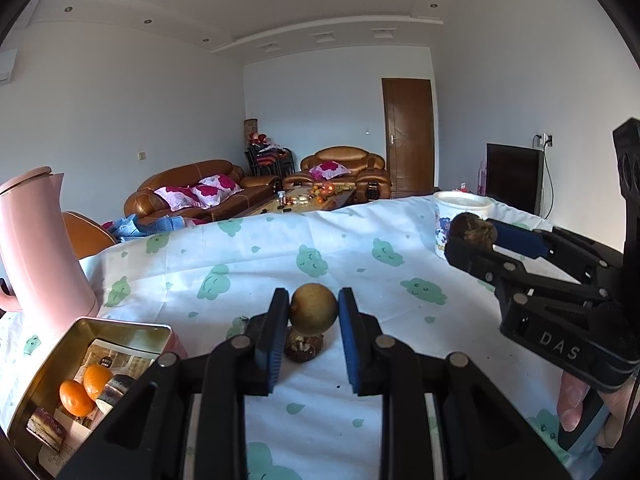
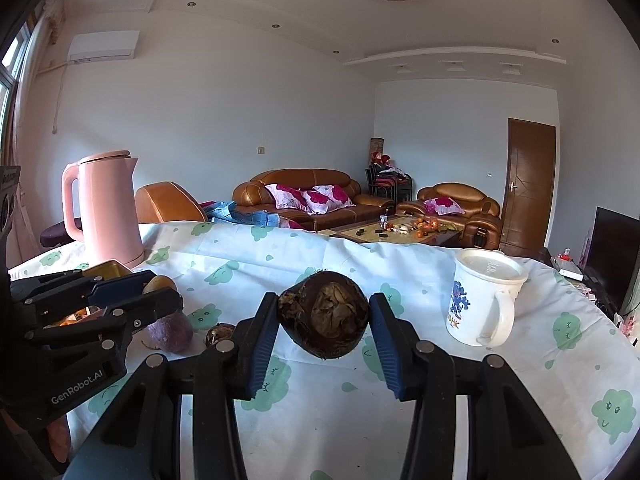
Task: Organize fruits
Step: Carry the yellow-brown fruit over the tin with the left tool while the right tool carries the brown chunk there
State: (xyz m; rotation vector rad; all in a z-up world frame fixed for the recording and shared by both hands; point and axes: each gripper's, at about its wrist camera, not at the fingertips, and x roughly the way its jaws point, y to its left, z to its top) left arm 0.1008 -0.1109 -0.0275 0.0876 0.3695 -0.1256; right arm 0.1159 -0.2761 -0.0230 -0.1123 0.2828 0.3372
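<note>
My left gripper (image 1: 314,305) is shut on a small round golden-brown fruit (image 1: 314,310), held just above the tablecloth. Below it on the cloth lies a dark brown broken fruit piece (image 1: 304,347). My right gripper (image 2: 324,316) is shut on a larger dark brown fruit (image 2: 324,314) with a dried, wrinkled end facing the camera. The left wrist view shows the right gripper (image 1: 474,233) raised at the right with that dark fruit (image 1: 472,229). In the right wrist view the left gripper (image 2: 158,290) is at the left, and a purple fruit (image 2: 170,333) rests on the cloth under it.
An open gold tin (image 1: 120,330) at the lower left holds two oranges (image 1: 76,398) and cake slices. A pink kettle (image 2: 108,212) stands at the back left and a white lidded mug (image 2: 484,300) at the right. A small brown husk (image 2: 220,334) lies near the purple fruit.
</note>
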